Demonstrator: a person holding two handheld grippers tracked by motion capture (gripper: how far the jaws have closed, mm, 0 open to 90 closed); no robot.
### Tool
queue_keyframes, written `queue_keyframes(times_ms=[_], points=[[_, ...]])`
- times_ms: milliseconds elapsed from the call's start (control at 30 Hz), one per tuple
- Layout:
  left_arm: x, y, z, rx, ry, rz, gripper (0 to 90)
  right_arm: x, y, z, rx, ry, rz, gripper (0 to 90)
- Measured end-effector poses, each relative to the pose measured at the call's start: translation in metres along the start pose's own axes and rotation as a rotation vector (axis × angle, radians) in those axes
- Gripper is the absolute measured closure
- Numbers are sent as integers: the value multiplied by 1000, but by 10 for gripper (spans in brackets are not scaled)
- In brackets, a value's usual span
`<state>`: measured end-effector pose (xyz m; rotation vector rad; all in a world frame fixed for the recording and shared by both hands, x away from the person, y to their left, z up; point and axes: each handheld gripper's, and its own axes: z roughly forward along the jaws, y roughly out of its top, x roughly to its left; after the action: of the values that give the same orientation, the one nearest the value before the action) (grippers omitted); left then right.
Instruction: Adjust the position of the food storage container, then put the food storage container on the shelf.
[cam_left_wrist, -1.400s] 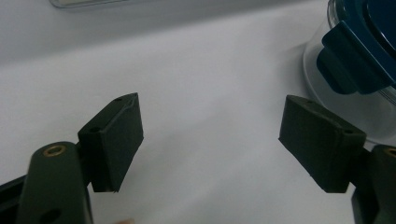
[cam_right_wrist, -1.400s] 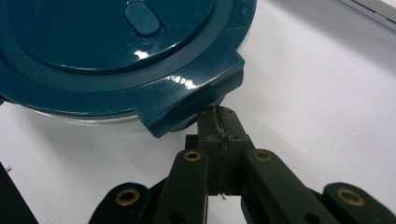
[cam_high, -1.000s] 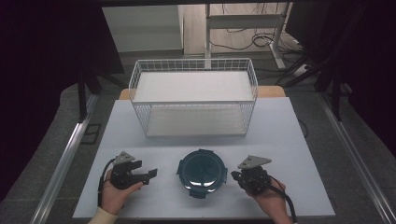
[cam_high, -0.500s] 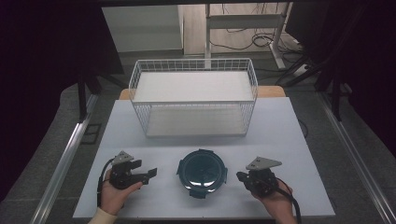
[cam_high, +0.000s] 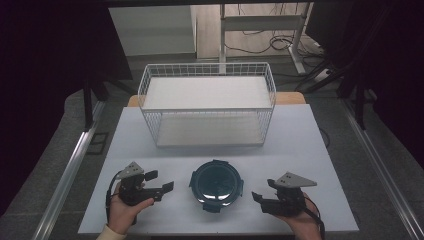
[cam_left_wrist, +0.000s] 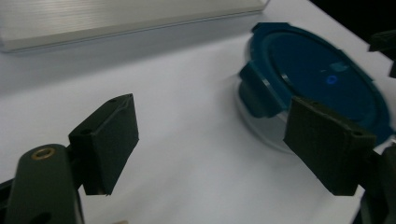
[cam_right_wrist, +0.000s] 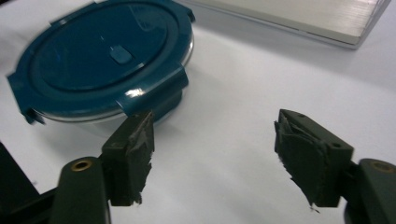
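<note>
High view: the left gripper (cam_high: 159, 183), jaws spread and empty, sits left of the round blue-lidded container (cam_high: 216, 184) at the table's (cam_high: 300, 135) near edge, with the right gripper (cam_high: 261, 197) on its other side and the wire basket (cam_high: 207, 107) behind. The right gripper view adds a lid latch (cam_right_wrist: 156, 88) just beyond its jaws, which were pressed together a second ago and have just been opening, nothing between them.

Container (cam_left_wrist: 322, 74) cut off at the left gripper view's right edge, perhaps blurred; basket (cam_right_wrist: 299, 14) cropped at the top.
</note>
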<state>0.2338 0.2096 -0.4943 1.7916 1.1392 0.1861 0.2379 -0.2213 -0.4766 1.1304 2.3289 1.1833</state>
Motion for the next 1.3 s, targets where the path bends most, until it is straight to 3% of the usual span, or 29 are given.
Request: queue_keyframes(times_ms=[233, 767, 900, 1100, 1300], points=[[-7, 3, -1, 2, -42, -28, 166, 1, 4, -6, -40, 13, 43, 214], [-20, 23, 3, -13, -88, -16, 170, 5, 18, -9, -74, 41, 78, 191], [-25, 29, 5, -17, -110, -29, 165, 9, 21, -6, -69, 65, 124, 171], [-29, 37, 16, 9, -158, -49, 154, 10, 27, 1, -52, 61, 168, 148], [-22, 42, 29, 41, -201, -114, 149, 8, 30, 12, -26, 84, 239, 130]])
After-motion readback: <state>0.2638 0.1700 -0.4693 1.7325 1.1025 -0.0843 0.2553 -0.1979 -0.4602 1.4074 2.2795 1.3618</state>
